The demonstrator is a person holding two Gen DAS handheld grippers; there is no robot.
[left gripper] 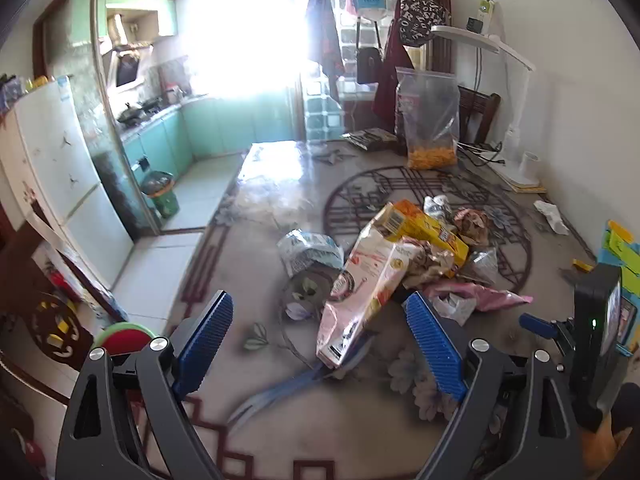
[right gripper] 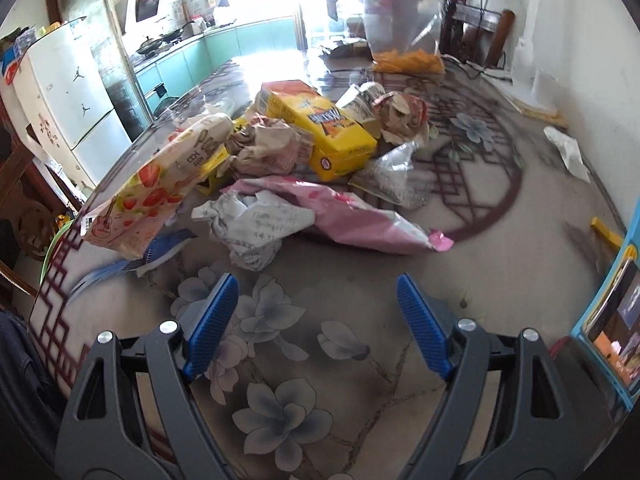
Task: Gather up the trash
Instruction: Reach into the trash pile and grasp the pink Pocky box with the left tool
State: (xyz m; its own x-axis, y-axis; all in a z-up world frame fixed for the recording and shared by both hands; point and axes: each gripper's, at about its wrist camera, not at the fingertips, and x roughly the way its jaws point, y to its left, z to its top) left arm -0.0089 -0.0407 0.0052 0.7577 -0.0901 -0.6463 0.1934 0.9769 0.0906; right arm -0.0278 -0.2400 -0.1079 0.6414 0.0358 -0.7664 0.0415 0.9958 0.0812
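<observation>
A heap of trash lies mid-table on the flowered cloth (right gripper: 360, 304). It holds a strawberry snack bag (left gripper: 360, 292) (right gripper: 160, 192), a yellow box (left gripper: 424, 228) (right gripper: 320, 128), a pink bag (right gripper: 340, 212), crumpled white plastic (right gripper: 252, 224), brown paper (right gripper: 268, 148) and a clear wrapper (right gripper: 396, 176). My left gripper (left gripper: 320, 298) is open. The snack bag's near end lies between its fingers, and the pads stand clear of it. My right gripper (right gripper: 316, 280) is open over bare cloth, just short of the white plastic and the pink bag. One of its blue fingers (left gripper: 536, 325) shows at the right of the left wrist view.
A blue-white pack (left gripper: 308, 250) lies left of the heap. At the far end stand a zip bag of orange snacks (left gripper: 432, 120) and a white lamp (left gripper: 520, 160). A white scrap (left gripper: 554, 216) lies by the wall. A blue stand (right gripper: 612, 328) is at the right. A green bin (left gripper: 160, 194) stands on the floor beyond the table's left edge.
</observation>
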